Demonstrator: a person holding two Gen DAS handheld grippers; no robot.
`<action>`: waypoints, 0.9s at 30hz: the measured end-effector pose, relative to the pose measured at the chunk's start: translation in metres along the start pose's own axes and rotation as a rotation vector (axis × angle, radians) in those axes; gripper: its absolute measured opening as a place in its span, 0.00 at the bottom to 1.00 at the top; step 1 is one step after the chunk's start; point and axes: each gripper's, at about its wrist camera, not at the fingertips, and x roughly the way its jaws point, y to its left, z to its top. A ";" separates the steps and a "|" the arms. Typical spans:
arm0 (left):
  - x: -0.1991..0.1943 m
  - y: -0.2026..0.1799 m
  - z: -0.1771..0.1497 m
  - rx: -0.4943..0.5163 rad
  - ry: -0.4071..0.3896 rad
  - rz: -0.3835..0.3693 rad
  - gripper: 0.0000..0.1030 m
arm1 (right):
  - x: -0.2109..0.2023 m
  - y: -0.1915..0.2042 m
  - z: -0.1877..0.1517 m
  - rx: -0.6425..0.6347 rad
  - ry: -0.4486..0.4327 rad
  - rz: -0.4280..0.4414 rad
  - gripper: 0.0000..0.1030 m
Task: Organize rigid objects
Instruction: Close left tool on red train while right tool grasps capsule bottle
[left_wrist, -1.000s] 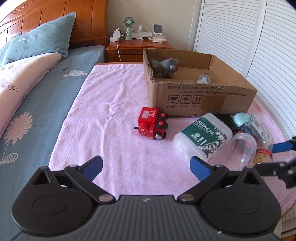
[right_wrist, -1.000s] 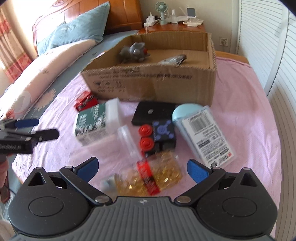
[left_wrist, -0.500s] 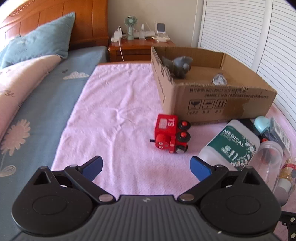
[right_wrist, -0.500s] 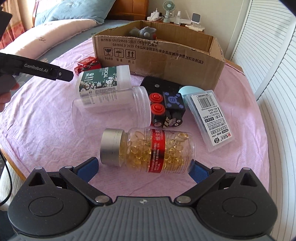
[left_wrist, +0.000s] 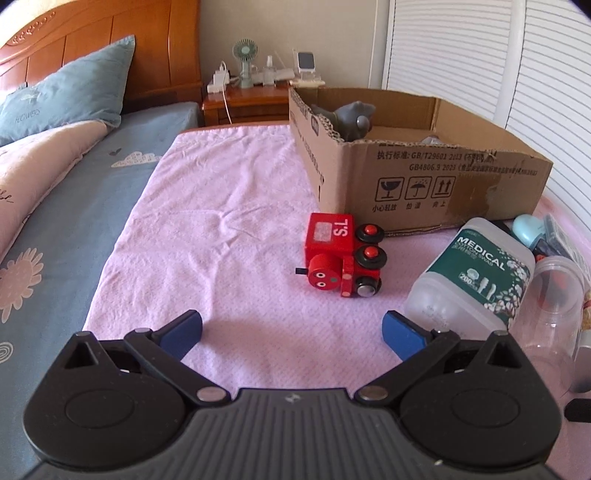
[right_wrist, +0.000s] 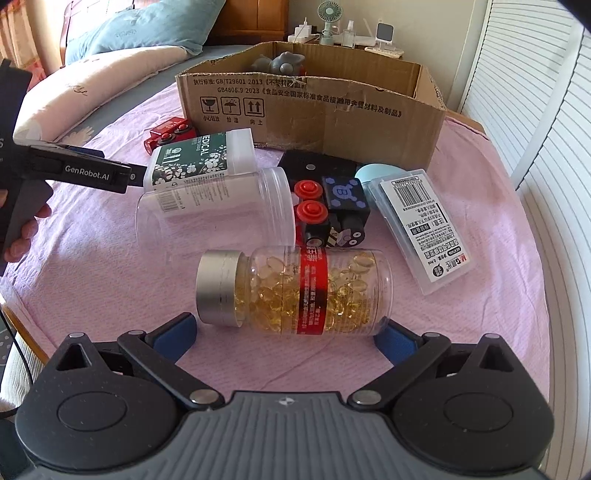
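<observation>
My right gripper (right_wrist: 284, 332) is spread wide and empty, and the clear plastic bottle of golden capsules with a silver cap and red label (right_wrist: 295, 291) lies on its side just ahead of it on the pink cloth-covered desk (right_wrist: 480, 332). What matters is the bottle's long axis: it runs crosswise to my reach, cap toward my left finger, base toward my right, so its length nearly fills the span between my blue fingertips (right_wrist: 177, 330). Closing as I stand would catch it end to end, a poor hold I think; turning my wrist to take it across the belly looks safer. The open brown cardboard box (right_wrist: 306, 110) sits beyond the clutter, straight ahead.

My left gripper (left_wrist: 291, 328) is also wide and holds nothing; the red wooden toy train (left_wrist: 341, 258) stands ahead of it, slightly right, close to the box's front wall. For the bottle my right hand is plainly nearer.
</observation>
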 end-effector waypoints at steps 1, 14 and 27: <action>0.000 0.000 -0.001 -0.005 -0.012 0.007 1.00 | 0.000 0.000 0.000 0.000 -0.002 0.000 1.00; 0.017 -0.008 0.017 0.055 -0.064 -0.039 0.85 | -0.001 0.000 -0.002 -0.007 -0.012 0.006 1.00; 0.025 -0.004 0.028 -0.029 -0.073 -0.086 0.54 | -0.001 0.000 -0.002 -0.003 -0.010 0.003 1.00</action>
